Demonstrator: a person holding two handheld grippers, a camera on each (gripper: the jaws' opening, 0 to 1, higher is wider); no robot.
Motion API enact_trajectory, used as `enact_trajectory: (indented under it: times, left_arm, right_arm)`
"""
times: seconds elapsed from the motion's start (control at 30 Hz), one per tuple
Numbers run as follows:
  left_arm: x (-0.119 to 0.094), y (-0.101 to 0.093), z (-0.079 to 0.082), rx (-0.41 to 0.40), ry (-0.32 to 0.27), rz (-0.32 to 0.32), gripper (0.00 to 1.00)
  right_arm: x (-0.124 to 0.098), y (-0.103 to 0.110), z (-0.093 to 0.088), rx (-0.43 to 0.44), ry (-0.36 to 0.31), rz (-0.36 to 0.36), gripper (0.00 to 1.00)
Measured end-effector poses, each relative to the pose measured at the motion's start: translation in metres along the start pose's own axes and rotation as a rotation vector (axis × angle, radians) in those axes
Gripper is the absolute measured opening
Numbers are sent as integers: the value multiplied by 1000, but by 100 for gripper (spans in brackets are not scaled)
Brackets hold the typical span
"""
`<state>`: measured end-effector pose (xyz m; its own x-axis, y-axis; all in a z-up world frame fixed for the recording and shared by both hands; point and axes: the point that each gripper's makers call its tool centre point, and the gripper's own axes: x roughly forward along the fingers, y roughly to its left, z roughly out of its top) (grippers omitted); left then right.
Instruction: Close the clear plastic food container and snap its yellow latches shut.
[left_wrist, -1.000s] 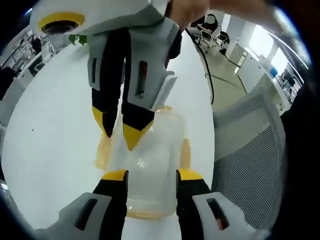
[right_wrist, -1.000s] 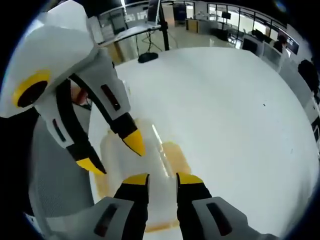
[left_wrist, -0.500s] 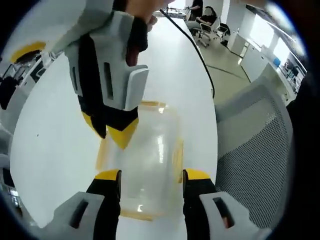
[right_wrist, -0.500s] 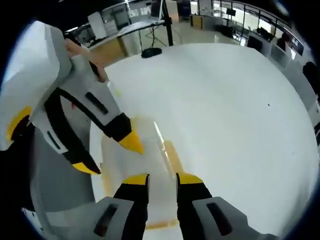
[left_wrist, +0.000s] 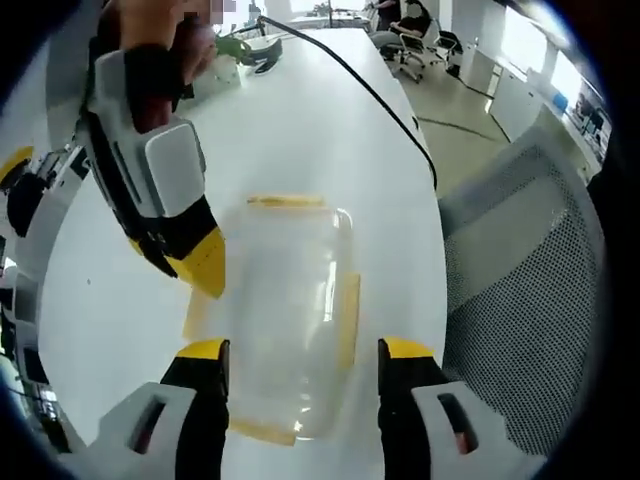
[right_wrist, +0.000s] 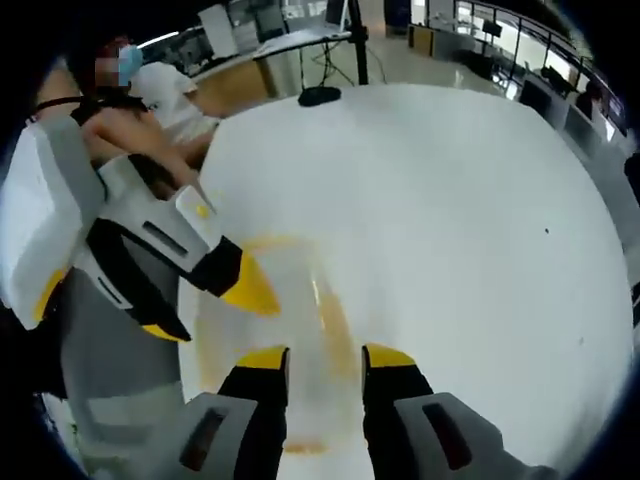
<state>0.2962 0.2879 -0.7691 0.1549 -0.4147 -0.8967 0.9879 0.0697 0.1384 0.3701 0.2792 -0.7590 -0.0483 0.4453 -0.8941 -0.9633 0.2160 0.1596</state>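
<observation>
— Containers on the desk (left_wrist: 300, 120): how many?

— One clear container (left_wrist: 285, 310), in the middle of the left gripper view, lid on it. In the right gripper view it sits lower centre (right_wrist: 300, 330), blurred.

— Latches?

— Four yellow latches in the left gripper view: top (left_wrist: 285, 201), right (left_wrist: 348, 320), left (left_wrist: 195, 315) and bottom (left_wrist: 258, 431). Whether any is snapped down I cannot tell.

— Grippers?

— Two. The left gripper (left_wrist: 305, 352) rises from the bottom of its own view, jaws wide apart on either side of the container's near end, clamped on nothing. The right gripper (right_wrist: 315, 357) has its jaws a little apart over the container, holding nothing. It also enters the left gripper view at upper left, yellow tips beside the container's left edge.

— Anything else?

— One mesh chair (left_wrist: 520, 290) at the right, one black cable (left_wrist: 370, 95) across the desk at the top.
</observation>
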Motion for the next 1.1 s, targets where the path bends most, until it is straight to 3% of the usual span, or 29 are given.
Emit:
enact_trajectory:
  times: [0.37,0.47,0.6,0.73,1.1]
  left_arm:
    - [5,-1,0,21,42,68,62]
    - [6,2,-3,100,85,114,61]
    - [12,1,-1,122,80,126,67]
    - [11,9,0,124,86,171,58]
    - [14,10,0,136,98,193,58]
  right_arm:
    - [14,10,-6,0,41,106,36]
    - [15,9,-5,29,41,123,37]
    - [16,10,-5,25,51,135,37]
    - [17,10,-7,52,57,159,37]
    - [18,12,-8,82,65,191,36]
